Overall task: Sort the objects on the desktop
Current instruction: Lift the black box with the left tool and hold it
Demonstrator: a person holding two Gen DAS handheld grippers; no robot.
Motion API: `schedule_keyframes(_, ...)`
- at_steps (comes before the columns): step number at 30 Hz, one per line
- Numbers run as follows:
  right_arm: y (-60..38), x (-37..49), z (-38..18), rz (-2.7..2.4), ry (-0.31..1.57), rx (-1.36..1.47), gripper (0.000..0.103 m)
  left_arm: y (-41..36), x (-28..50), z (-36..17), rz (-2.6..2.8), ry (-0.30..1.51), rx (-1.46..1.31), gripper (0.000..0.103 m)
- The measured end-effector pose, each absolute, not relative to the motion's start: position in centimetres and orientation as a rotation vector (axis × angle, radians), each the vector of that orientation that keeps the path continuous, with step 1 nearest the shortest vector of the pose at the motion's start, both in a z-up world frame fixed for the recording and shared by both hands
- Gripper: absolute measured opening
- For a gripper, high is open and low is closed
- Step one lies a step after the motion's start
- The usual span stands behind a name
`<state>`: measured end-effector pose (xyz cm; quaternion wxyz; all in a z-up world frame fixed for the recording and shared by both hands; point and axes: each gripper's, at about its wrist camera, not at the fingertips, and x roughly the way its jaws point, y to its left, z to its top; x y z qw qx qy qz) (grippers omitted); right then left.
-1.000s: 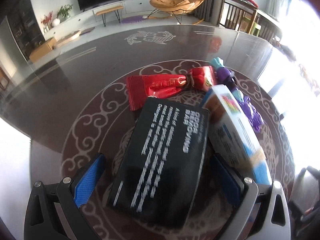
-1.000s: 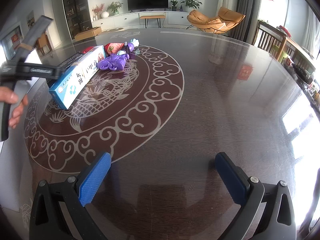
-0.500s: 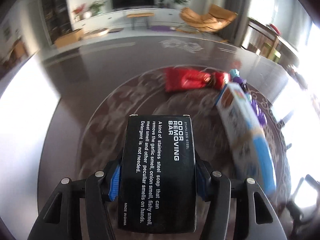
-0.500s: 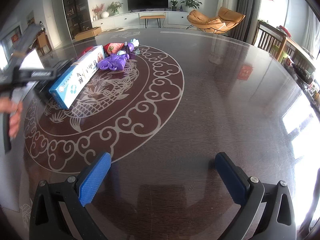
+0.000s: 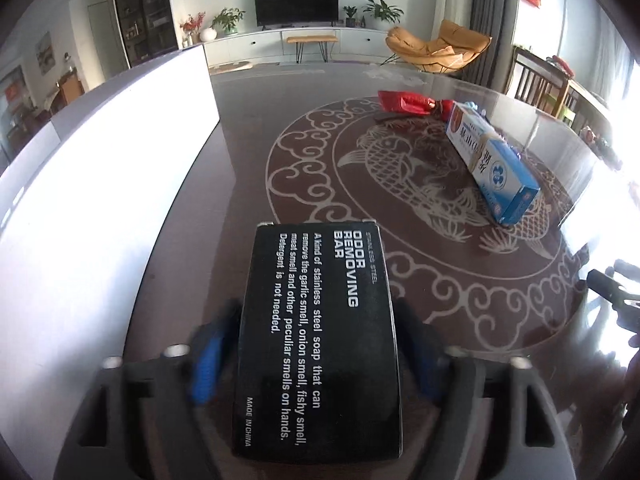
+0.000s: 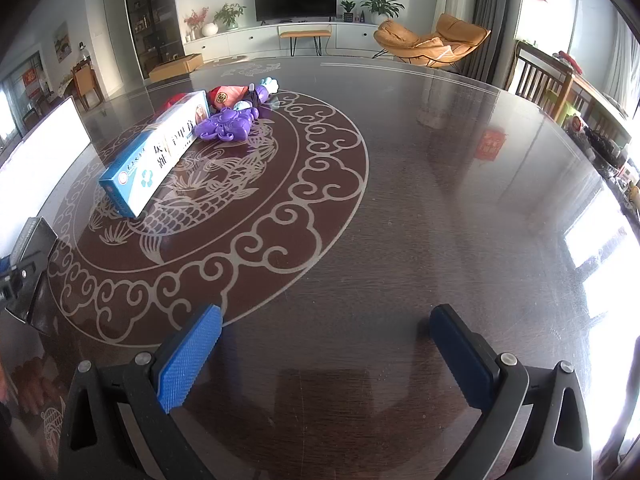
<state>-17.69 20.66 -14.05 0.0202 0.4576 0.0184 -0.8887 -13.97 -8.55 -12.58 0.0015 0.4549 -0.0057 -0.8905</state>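
A living room with a television, a white sideboard and an orange lounge chair lies behind a dark, glossy table [image 6: 440, 200] inlaid with a pale fish-and-cloud medallion. We see the black odor-removing-bar box [image 5: 320, 340] lying flat near the table's left side, outside the medallion, between the fingers of the left gripper [image 5: 316, 354]. Its jaws have just been opening: the blurred blue pads [image 5: 204, 364] stand clear of the box's long sides, so we read the box as released. The right gripper [image 6: 326, 354] hangs wide and empty over bare table. We judge the box a stiff, light carton with smooth printed faces, likely to slide on the polished top; its two long edges offer the surest hold. Deeper in the medallion lie a blue-and-white medicine carton [image 6: 156, 160], a purple plastic toy [image 6: 226, 126] just beside it, and a red foil packet [image 5: 404, 101] behind. A bright white panel [image 5: 100, 168] stands close on the left, and may limit sideways room there. Nothing lies between the black box and the remaining group.
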Motion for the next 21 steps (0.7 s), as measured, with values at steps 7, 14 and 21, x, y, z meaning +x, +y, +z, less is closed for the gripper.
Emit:
schedule_keyframes(7,20.64,-17.71,-14.08,-2.757,0.057,1.419,0.103,-8.83,-13.58,-12.97,-2.763,0.015,1.433,0.103)
schedule_keyframes(14,20.61,-17.73,-14.11,-2.757,0.058,1.419,0.103,-8.82,-13.46,-13.02,-2.764,0.02,1.418,0.103)
schedule_keyframes(21,20.55,-17.78,-14.17,-2.757,0.058,1.419,0.103,-8.81,-13.44,-13.01,-2.763,0.019,1.417,0.103)
